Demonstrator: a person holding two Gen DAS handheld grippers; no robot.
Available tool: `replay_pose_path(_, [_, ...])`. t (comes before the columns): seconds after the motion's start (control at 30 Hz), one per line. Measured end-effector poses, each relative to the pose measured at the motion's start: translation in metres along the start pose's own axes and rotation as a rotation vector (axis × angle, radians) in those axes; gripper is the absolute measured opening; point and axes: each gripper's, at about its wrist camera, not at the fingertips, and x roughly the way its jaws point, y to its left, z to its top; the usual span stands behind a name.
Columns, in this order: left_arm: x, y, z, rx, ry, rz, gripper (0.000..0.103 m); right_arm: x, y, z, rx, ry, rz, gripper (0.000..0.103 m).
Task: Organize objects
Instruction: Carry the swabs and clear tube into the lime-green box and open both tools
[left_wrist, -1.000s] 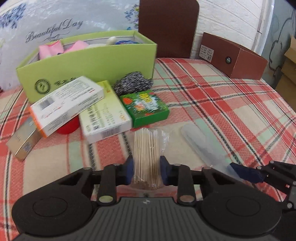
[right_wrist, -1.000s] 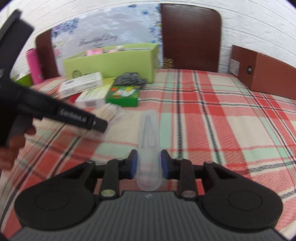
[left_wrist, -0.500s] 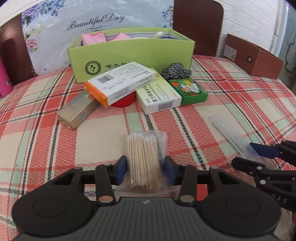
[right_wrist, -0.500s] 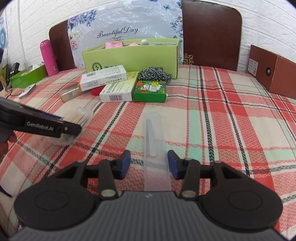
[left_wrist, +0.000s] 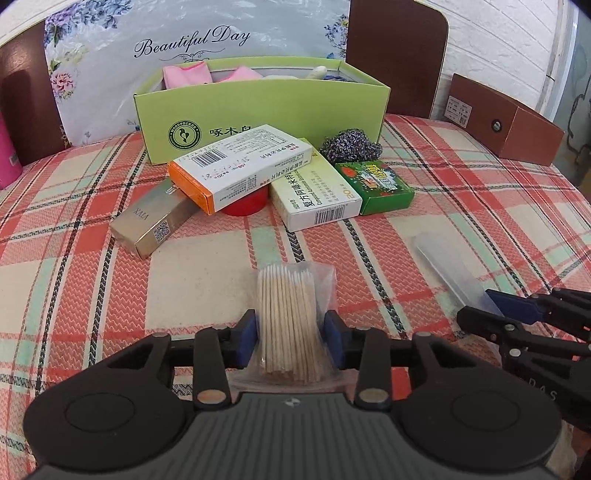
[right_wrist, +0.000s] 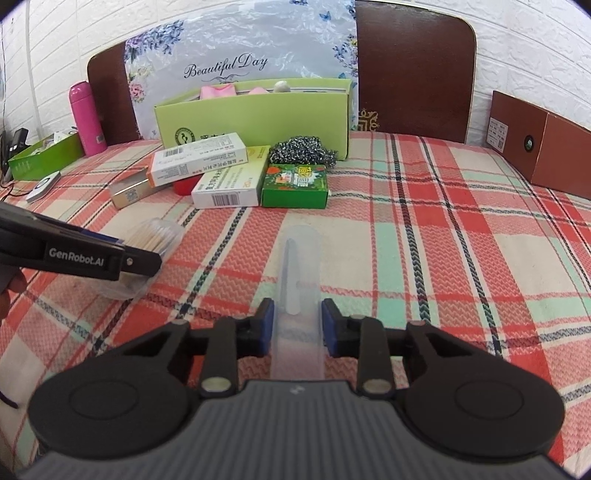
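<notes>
Left gripper (left_wrist: 290, 334) has its jaws set on either side of a clear bag of wooden sticks (left_wrist: 288, 317) lying on the plaid bench (left_wrist: 199, 280), with small gaps showing. Right gripper (right_wrist: 297, 321) likewise brackets a clear plastic case (right_wrist: 300, 280), not clamped. Ahead sit 4 small boxes (left_wrist: 314, 192) before a green box (left_wrist: 258, 107).

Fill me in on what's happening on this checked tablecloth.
A person is tidying with two handheld grippers. The left gripper has its fingers either side of a clear bag of wooden sticks; the right gripper straddles a long translucent plastic case. Both items lie on the red plaid tablecloth, and neither pair of fingers looks clamped. Beyond them, several small cartons sit in front of an open green cardboard box.
</notes>
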Motion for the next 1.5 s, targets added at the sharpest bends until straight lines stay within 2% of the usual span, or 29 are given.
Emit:
replay_pose_path(0.07, [-0.001, 0.003, 0.0, -0.013, -0.003, -0.008, 0.028, 0.0, 0.001, 0.002, -0.006, 0.004, 0.01, 0.027])
replay_pose_path(0.2, [-0.008, 0.013, 0.005, -0.045, -0.01, -0.046, 0.025, -0.004, -0.002, 0.012, 0.08, 0.014, 0.151, 0.027])
replay_pose_path(0.33, [-0.022, 0.018, 0.019, -0.05, -0.067, -0.064, 0.025, -0.011, 0.002, 0.036, 0.072, -0.041, 0.194, 0.027])
replay_pose_path(0.6, [-0.046, 0.037, 0.084, -0.073, -0.23, -0.078, 0.025, -0.008, 0.007, 0.113, -0.024, -0.201, 0.199, 0.027])
replay_pose_path(0.73, [-0.049, 0.046, 0.124, -0.075, -0.305, -0.046, 0.025, 0.007, 0.01, 0.158, -0.088, -0.293, 0.18, 0.027])
replay_pose_path(0.9, [-0.032, 0.067, 0.172, -0.108, -0.333, -0.015, 0.025, 0.043, 0.014, 0.206, -0.133, -0.356, 0.177, 0.027])
replay_pose_path(1.03, [-0.007, 0.077, 0.198, -0.115, -0.329, 0.019, 0.025, 0.077, 0.019, 0.23, -0.173, -0.385, 0.185, 0.027])
replay_pose_path(1.27, [0.047, 0.095, 0.216, -0.123, -0.323, 0.077, 0.026, 0.147, 0.026, 0.238, -0.24, -0.333, 0.199, 0.027])
replay_pose_path(1.3, [0.054, 0.097, 0.214, -0.13, -0.332, 0.098, 0.029, 0.158, 0.026, 0.236, -0.249, -0.308, 0.202, 0.028])
replay_pose_path(1.33, [0.061, 0.1, 0.212, -0.145, -0.333, 0.121, 0.051, 0.169, 0.026, 0.232, -0.256, -0.279, 0.194, 0.04])
replay_pose_path(1.37, [0.067, 0.104, 0.209, -0.17, -0.317, 0.143, 0.08, 0.176, 0.026, 0.228, -0.261, -0.255, 0.174, 0.049])
replay_pose_path(1.4, [0.07, 0.108, 0.204, -0.196, -0.317, 0.155, 0.083, 0.18, 0.026, 0.222, -0.263, -0.252, 0.154, 0.063])
replay_pose_path(1.5, [0.07, 0.117, 0.193, -0.234, -0.324, 0.158, 0.083, 0.182, 0.022, 0.21, -0.266, -0.268, 0.155, 0.07])
